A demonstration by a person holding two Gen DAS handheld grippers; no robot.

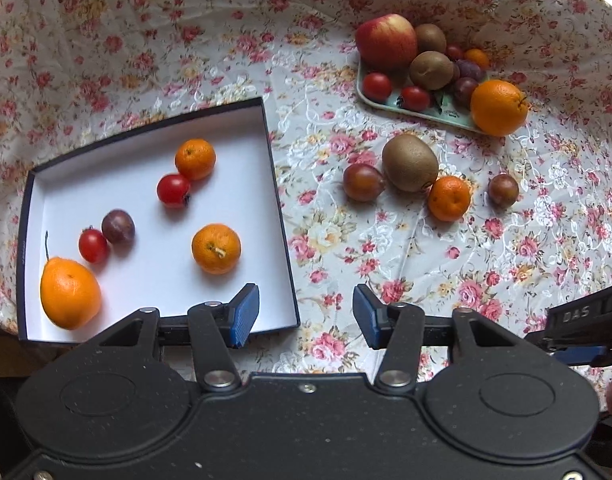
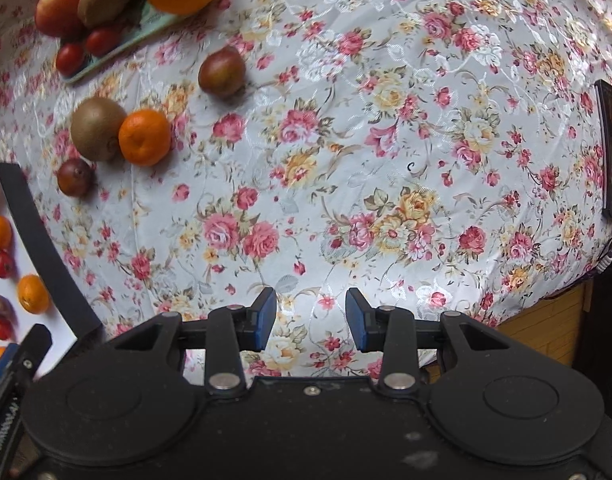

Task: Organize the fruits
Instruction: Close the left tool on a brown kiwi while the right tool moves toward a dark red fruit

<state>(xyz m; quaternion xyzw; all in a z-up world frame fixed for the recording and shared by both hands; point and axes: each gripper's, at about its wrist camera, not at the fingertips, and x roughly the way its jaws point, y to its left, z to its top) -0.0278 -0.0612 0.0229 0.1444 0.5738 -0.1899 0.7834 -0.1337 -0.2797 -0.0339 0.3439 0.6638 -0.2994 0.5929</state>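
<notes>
Over floral cloth (image 2: 385, 120), both ribbed blue tongs (image 1: 306, 316) (image 2: 309, 318) gape empty.

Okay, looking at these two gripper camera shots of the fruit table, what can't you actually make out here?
- Pale green tray, left wrist view: piled fruit covers its surface; small dark fruits behind the brown kiwis are partly hidden.
- White-lined dark box, right wrist view: cut off by the left edge, so most of its contents are out of sight.
- Dark flat object, right wrist view: cropped by the right edge, unidentifiable.
- Right gripper, left wrist view: only a sliver shows.
</notes>
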